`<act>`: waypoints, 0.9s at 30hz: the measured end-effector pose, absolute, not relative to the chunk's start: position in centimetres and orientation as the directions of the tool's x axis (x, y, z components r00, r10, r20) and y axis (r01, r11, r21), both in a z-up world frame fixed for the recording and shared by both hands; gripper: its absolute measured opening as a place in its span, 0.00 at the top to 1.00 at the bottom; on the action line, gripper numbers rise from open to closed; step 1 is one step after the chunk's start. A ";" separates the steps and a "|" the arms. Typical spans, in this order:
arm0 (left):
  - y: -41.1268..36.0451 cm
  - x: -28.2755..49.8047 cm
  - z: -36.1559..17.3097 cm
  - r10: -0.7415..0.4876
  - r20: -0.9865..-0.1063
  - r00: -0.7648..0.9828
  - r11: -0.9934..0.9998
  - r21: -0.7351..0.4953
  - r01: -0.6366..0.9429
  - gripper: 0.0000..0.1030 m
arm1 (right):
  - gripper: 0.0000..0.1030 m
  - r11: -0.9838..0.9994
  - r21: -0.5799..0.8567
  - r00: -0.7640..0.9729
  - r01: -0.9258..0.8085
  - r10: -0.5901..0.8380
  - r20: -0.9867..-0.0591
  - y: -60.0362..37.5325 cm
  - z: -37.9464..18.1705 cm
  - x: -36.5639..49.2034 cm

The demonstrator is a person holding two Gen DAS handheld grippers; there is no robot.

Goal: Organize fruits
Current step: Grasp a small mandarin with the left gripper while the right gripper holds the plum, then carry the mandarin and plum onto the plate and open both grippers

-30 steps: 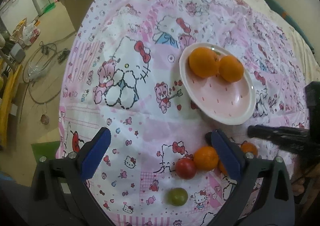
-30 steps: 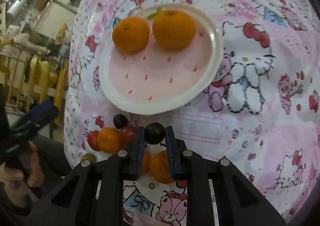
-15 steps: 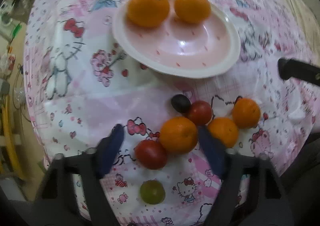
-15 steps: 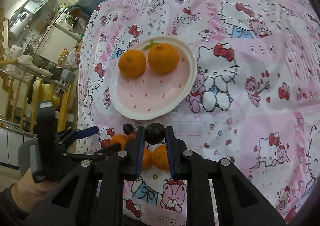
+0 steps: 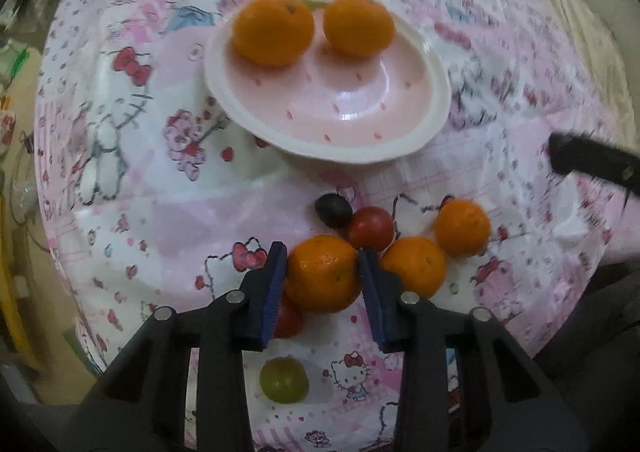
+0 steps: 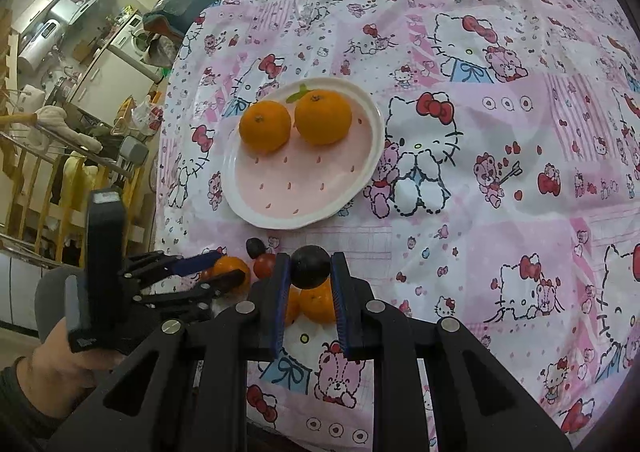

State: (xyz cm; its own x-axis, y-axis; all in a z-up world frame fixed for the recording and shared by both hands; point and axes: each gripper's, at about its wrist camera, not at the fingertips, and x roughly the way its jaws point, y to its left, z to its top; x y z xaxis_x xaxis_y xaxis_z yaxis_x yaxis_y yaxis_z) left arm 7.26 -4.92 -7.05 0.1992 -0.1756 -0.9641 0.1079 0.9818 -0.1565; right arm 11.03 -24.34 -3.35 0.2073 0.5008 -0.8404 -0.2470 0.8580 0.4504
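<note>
**Left tongs close on a mandarin, right tongs carry a dark grape**

The left tongs (image 5: pixel 322 272) have their blue pads against both sides of a mandarin (image 5: pixel 323 273) in the loose cluster on the desk (image 5: pixel 168 212), just short of the pink plate (image 5: pixel 436 120); whether they are already squeezing cannot be told. The right tongs (image 6: pixel 310 272) are shut on a small dark grape (image 6: pixel 310 266), held above the cluster.

The mandarin looks light, with a firm but yielding, slightly pebbled peel that should give the pads good purchase; a hold across its widest girth suits it, and hard squeezing would likely bruise it. The grape is smooth and round, so it could pop out or split under pressure.

The cloth shows Hello Kitty cartoon figures; no writing is legible.
</note>
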 end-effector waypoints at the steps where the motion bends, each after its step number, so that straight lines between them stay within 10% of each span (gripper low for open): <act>1: -4.5 7.0 -6.5 -0.193 -0.957 0.214 0.980 -0.176 0.095 0.69 | 0.79 0.858 0.450 0.208 -0.248 0.501 -0.840 -24.3 -3.3 11.0; 27: 0.3 16.3 -4.4 -0.182 -0.926 0.329 0.981 -0.193 0.000 0.69 | 0.79 0.877 0.438 0.239 -0.199 0.477 -0.846 -22.3 -6.6 19.8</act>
